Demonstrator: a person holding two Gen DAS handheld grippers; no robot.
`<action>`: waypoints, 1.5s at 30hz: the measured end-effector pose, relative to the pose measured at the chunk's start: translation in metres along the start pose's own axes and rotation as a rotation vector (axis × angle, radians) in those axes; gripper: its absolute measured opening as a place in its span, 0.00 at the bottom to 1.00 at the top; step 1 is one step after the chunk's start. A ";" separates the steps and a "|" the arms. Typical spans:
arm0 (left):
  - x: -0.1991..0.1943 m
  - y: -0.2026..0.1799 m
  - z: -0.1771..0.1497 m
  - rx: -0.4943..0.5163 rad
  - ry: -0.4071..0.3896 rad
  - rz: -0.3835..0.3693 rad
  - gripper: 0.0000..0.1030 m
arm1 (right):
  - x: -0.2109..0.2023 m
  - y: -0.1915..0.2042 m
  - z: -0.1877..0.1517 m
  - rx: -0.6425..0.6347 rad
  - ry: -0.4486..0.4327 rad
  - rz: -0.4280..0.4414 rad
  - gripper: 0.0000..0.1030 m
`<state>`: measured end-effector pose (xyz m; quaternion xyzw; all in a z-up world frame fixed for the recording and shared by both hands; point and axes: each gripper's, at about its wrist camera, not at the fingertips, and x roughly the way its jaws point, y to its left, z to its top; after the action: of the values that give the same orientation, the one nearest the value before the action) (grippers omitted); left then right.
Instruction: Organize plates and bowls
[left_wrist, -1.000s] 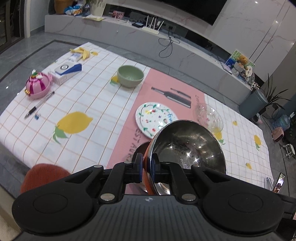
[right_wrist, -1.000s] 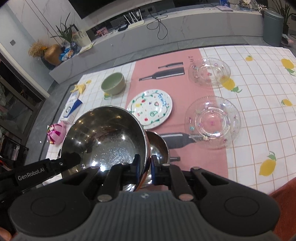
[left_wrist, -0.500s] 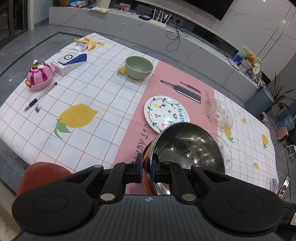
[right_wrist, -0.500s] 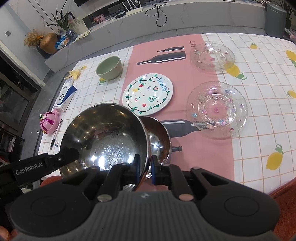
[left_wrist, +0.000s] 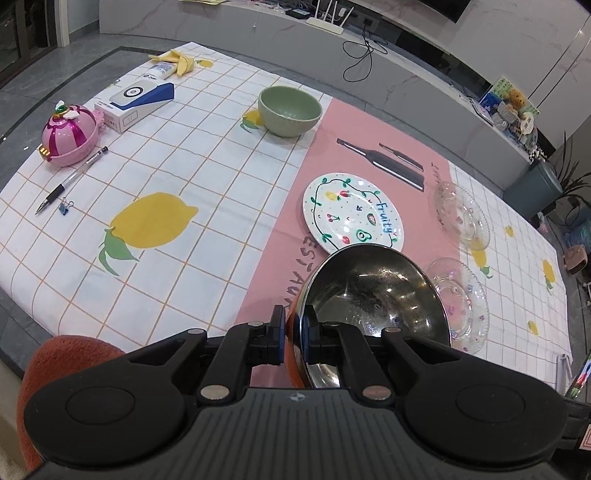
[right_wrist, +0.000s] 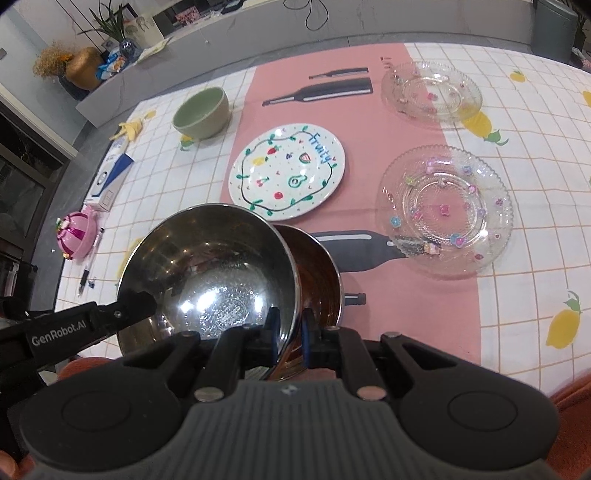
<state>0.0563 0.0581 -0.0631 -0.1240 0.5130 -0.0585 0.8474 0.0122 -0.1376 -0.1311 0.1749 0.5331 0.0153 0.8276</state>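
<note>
Marble-look walls and a long low ledge frame a table (left_wrist: 207, 155) spread with a checked lemon-print cloth and a pink central strip. Above its near edge, a polished steel bowl (right_wrist: 210, 273) is carried tilted, round mouth facing up and slightly towards the far edge. The left gripper (left_wrist: 293, 338) and the right gripper (right_wrist: 288, 334) are each clamped tight on opposite sides of its thin rim. Directly beneath, a second steel bowl (right_wrist: 317, 273) rests on the pink strip, its shiny inside reflecting orange. Further in lie a white ceramic plate (right_wrist: 286, 170) painted with fruit, two ribbed clear glass plates (right_wrist: 445, 210) (right_wrist: 432, 90) towards the right edge, and a matte green bowl (left_wrist: 290, 110) near the far edge.
</note>
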 end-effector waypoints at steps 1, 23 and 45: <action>0.002 0.000 0.000 0.005 0.002 0.002 0.09 | 0.002 0.000 0.001 -0.004 0.001 -0.004 0.10; 0.014 -0.008 0.004 0.050 -0.008 0.025 0.08 | 0.013 0.000 0.008 -0.024 -0.009 -0.015 0.24; 0.005 -0.007 -0.001 0.097 -0.034 0.003 0.13 | -0.003 -0.019 0.002 0.030 -0.036 0.010 0.05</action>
<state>0.0583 0.0502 -0.0662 -0.0827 0.4954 -0.0799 0.8610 0.0099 -0.1565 -0.1329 0.1904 0.5176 0.0082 0.8341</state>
